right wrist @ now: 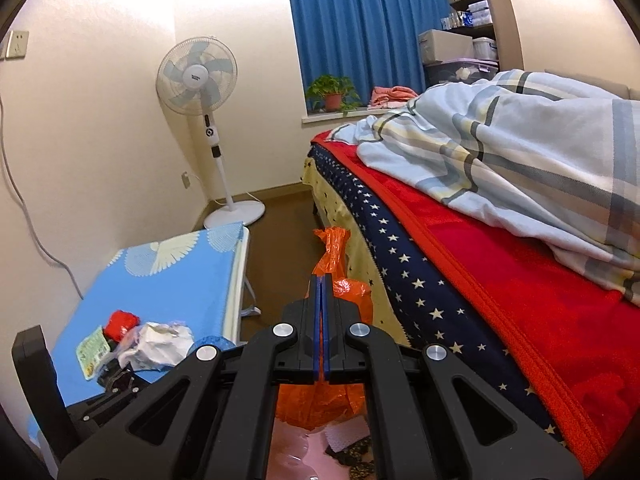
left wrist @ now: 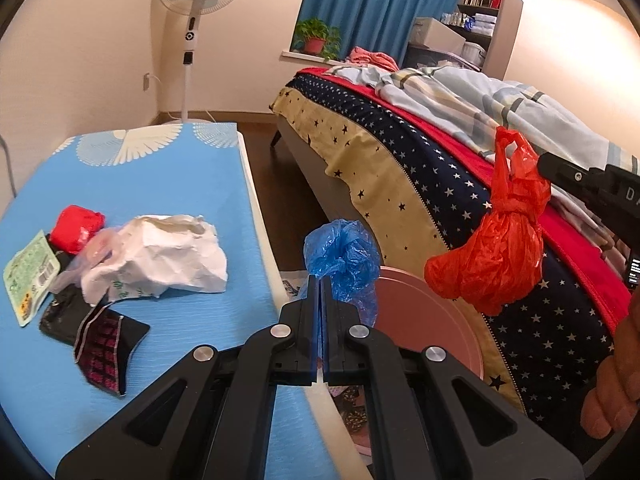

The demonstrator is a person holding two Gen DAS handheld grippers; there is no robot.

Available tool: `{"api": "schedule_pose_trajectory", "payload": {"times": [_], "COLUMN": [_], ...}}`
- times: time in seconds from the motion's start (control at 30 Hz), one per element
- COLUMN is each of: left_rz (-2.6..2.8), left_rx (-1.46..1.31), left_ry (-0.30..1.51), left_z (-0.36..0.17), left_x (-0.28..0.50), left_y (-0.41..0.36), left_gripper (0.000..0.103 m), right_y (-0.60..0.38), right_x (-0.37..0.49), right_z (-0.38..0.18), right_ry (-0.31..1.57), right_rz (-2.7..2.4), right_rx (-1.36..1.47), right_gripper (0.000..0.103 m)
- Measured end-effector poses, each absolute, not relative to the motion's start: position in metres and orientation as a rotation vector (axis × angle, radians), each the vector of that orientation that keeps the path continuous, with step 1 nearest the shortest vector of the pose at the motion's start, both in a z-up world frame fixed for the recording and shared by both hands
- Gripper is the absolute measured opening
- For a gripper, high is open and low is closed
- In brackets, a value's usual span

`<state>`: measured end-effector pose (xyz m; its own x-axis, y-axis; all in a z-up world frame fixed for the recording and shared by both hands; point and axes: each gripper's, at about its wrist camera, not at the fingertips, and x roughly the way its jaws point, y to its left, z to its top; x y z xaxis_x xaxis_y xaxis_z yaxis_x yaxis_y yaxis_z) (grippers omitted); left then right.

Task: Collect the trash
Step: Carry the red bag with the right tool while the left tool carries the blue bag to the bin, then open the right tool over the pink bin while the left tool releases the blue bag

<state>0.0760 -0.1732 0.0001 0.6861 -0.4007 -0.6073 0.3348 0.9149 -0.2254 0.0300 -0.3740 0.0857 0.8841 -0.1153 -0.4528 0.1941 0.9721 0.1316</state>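
A crumpled blue bag is pinched between the clenched fingers of the left gripper. An orange bag is clamped by the right gripper, hanging above a pink bin holding wrappers. Left of the fingers, crumpled white paper lies on the desk.

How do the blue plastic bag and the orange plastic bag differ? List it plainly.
The blue plastic bag is pinched in the left gripper; the orange plastic bag hangs from the right gripper. The blue bag is a small crumpled wad; the orange bag looks bigger, bulging below a knot with loose handles above. The blue bag is over the table's edge, the orange beside the bed. Both are thin crinkled plastic.
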Motion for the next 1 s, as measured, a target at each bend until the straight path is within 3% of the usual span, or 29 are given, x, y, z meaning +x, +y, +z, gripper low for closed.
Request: {"api": "schedule_pose_trajectory", "payload": {"times": [0.43,0.5,0.57,0.6,0.67,0.7,1.0], "left_rz": [-0.468,-0.480,-0.497,-0.497,-0.490,-0.487,-0.461], "left_rx": [-0.092,-0.093,-0.101,-0.100,-0.098,-0.103,-0.112], "left_ry": [0.753,0.763,0.776,0.779,0.778,0.777,0.754], "left_z": [-0.017,-0.019,-0.021,-0.021,-0.021,-0.021,-0.011], "left_x": [0.082,0.083,0.083,0.083,0.083,0.082,0.078], "left_y": [-0.194,-0.195,-0.196,-0.197,-0.195,-0.194,-0.179], "left_gripper": [0.001,0.001,0.006,0.011,0.030,0.030,0.030], "right_y": [-0.375,-0.377,-0.379,-0.381,-0.383,-0.385,-0.383], "right_x": [0.037,0.038,0.039,0.038,0.037,0.036,0.032], "right_z": [0.071,0.070,0.068,0.067,0.067,0.068,0.074], "right_ry": [0.526,0.536,0.551,0.553,0.549,0.545,0.515], "right_rz": [-0.208,-0.213,-0.228,-0.237,-0.252,-0.256,-0.244], "right_rx": [0.159,0.170,0.179,0.183,0.197,0.204,0.215], "right_gripper": [0.001,0.005,0.007,0.013,0.025,0.030,0.031]}}
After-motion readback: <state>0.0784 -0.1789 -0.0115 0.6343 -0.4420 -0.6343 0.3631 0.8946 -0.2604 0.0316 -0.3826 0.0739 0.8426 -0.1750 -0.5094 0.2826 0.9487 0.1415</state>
